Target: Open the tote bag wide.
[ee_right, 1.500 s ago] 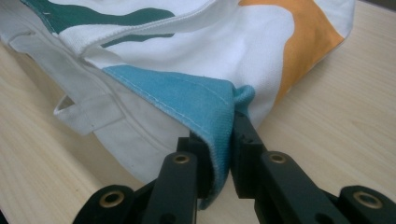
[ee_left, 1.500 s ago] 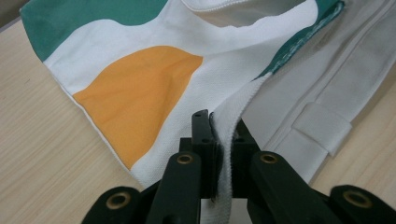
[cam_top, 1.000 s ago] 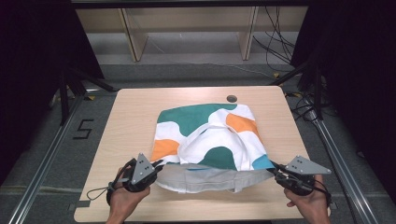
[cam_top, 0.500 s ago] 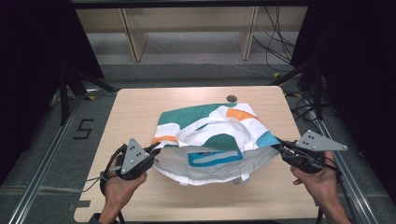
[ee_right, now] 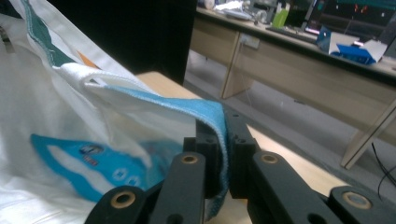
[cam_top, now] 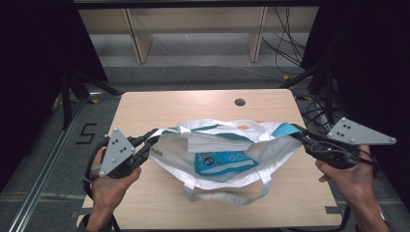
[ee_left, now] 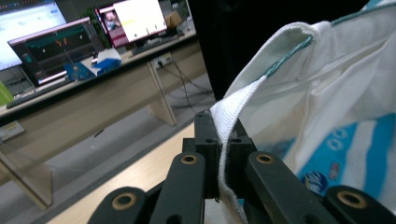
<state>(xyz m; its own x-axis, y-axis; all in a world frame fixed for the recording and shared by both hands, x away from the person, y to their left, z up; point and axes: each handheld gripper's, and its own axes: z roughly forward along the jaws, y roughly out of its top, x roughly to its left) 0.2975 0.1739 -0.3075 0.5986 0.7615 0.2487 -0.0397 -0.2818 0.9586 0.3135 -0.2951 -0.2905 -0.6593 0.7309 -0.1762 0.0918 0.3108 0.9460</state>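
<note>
A white cloth tote bag [cam_top: 217, 164] with green, orange and blue patches hangs stretched above the wooden table [cam_top: 193, 104]. My left gripper [cam_top: 152, 137] is shut on the bag's left rim [ee_left: 224, 126], and my right gripper [cam_top: 296, 131] is shut on its right, blue-edged rim [ee_right: 212, 121]. The mouth is held wide apart between them. Inside lies a blue and white packet [cam_top: 223, 162], which also shows through the cloth [ee_right: 88, 156]. A white strap handle [cam_top: 227, 193] droops onto the table at the front.
A small dark round hole [cam_top: 240, 102] sits near the table's far edge. Beyond the table stands a wooden shelf frame [cam_top: 140, 38], with cables [cam_top: 290, 43] on the floor at the right. Desks with monitors [ee_left: 60, 44] stand farther off.
The bag lay flat on the table a second ago. Both grippers have lifted its near rim and drawn apart, so the mouth has come wide apart and the packet inside shows.
</note>
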